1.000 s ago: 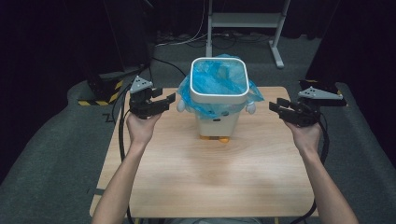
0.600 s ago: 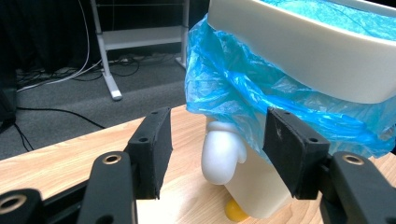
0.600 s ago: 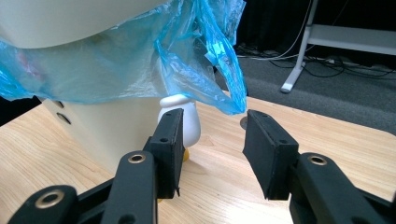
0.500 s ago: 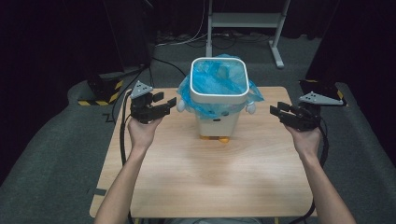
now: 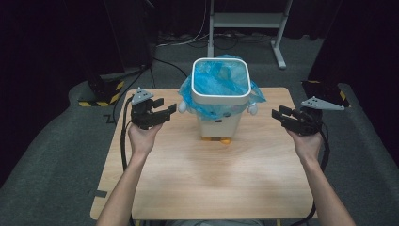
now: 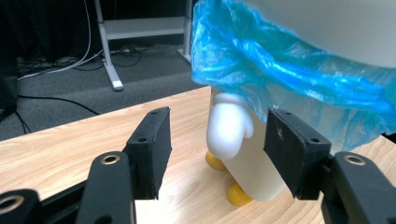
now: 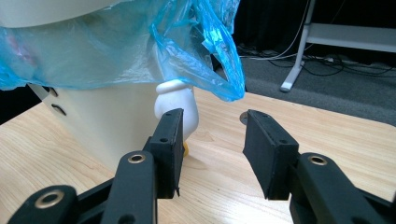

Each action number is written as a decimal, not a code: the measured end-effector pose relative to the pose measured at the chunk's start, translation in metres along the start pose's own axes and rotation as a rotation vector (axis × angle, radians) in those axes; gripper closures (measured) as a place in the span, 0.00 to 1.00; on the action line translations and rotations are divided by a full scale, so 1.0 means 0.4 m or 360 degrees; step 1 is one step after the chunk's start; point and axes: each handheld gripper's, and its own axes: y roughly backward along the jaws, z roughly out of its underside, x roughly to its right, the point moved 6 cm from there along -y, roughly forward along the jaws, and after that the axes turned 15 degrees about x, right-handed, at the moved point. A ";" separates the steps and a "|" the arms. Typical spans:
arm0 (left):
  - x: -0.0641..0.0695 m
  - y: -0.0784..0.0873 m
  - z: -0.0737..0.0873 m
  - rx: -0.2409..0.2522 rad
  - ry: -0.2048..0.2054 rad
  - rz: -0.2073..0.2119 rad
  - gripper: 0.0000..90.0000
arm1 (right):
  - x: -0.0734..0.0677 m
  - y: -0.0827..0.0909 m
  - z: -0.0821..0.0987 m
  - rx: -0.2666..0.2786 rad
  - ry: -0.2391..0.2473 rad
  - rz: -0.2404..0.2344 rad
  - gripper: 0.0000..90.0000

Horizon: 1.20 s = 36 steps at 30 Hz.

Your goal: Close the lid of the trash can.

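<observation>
The bin (image 5: 220, 101) stands upright near the far edge of the worktop (image 5: 207, 174), about midway between its left and right sides. It is a pale, squarish tub shaped like a little figure, with a white rim, stubby white arms (image 6: 229, 126) at each side and yellow feet (image 6: 240, 195) on the wood. A blue bag (image 5: 221, 80) lines it, its loose edge folded over the rim and hanging down the outside in crumpled folds. My left gripper (image 5: 162, 113) hovers just beside the bin's left side, its fingers (image 6: 152, 147) spread apart with nothing between the pads; in the left gripper view they frame the white arm and the bag's hem above it without touching either. My right gripper (image 5: 277, 114) hangs further off on the other side, near the worktop's right edge, pointed towards the bin. Its fingers (image 7: 172, 144) are also parted and grasp nothing; in the right gripper view the bin's other arm (image 7: 177, 112) and a drooping corner of the bag lie beyond them. Past the worktop, a grey floor (image 5: 56, 155) carries cables and a metal stand (image 5: 244, 21).
</observation>
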 end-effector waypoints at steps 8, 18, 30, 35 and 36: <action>-0.001 0.008 0.015 0.0022 0.0055 -0.0005 0.46 | 0.006 0.005 0.019 0.0018 -0.0042 0.0001 0.63; 0.006 -0.001 0.041 -0.0010 0.0035 -0.0012 0.46 | 0.006 0.008 0.046 0.0015 -0.0083 -0.0005 0.63; -0.008 0.022 0.073 -0.0024 0.0037 -0.0045 0.45 | 0.013 0.021 0.065 0.0025 -0.0115 0.0015 0.63; -0.011 0.025 0.087 -0.0032 0.0034 -0.0064 0.45 | 0.018 0.023 0.078 0.0017 -0.0126 0.0021 0.63; -0.012 0.026 0.089 -0.0030 0.0032 -0.0070 0.45 | 0.019 0.023 0.080 0.0015 -0.0127 0.0024 0.63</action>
